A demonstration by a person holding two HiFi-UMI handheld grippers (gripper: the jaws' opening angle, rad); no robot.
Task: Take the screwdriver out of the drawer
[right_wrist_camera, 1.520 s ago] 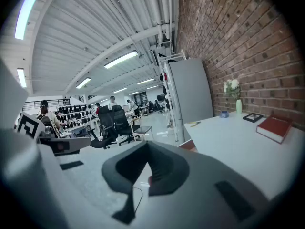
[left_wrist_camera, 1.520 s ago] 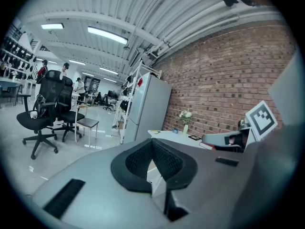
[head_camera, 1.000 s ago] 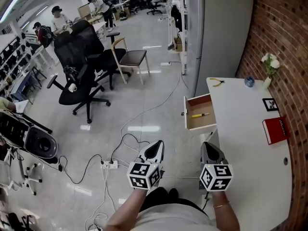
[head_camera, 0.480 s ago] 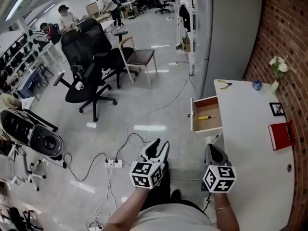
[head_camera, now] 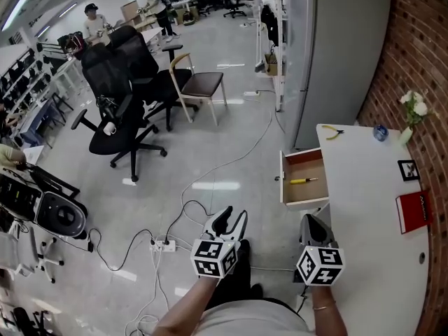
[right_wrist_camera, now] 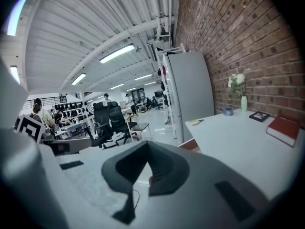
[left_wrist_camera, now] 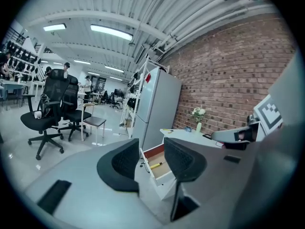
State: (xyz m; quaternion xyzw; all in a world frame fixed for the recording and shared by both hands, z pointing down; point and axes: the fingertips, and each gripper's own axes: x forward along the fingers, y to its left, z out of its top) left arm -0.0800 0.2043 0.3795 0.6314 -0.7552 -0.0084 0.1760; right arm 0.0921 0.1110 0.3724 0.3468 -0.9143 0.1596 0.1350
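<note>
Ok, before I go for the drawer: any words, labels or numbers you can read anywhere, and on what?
Nothing in these views can be read as text.
Too small to read: white print on the cover of the red hardcover book.
Pattern only, no words: the black-framed square marker.
Pattern only, no words: the marker cubes on the left gripper and the right gripper.

Open office: swivel chairs (head_camera: 119, 107), brick wall (head_camera: 420, 54).
</note>
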